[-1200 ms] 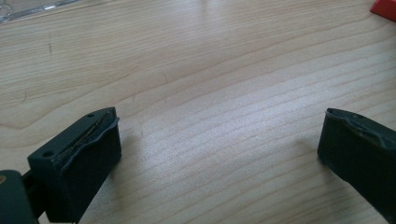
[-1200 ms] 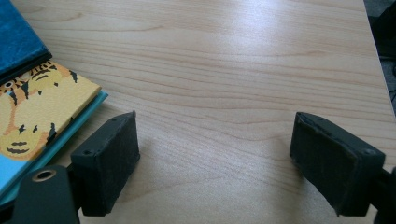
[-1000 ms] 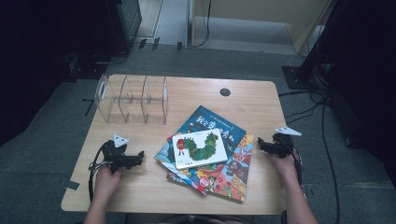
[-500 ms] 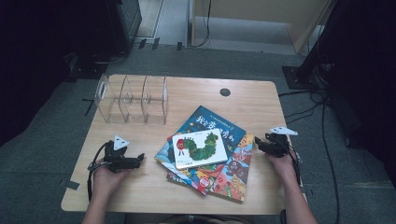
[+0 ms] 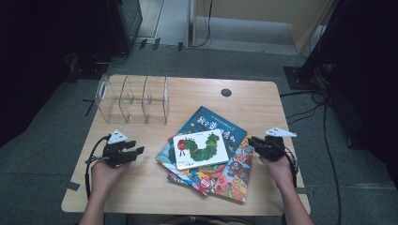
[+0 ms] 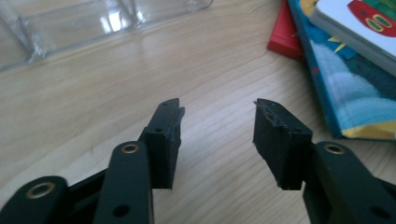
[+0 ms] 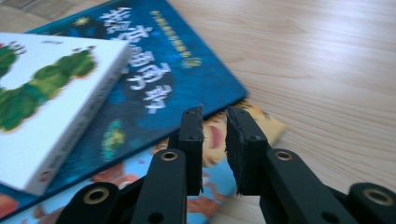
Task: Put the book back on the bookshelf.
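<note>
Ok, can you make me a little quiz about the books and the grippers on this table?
1. True or false: the caterpillar book lies on top of the pile.
2. Which hand-held gripper has the narrower gap between its jaws? A left B right
3. Fill in: the clear rack stands on the ____ side of the table in the high view.

Key: 1 true. 2 B; both have just been closing, with nothing between the jaws. 3 left.
</note>
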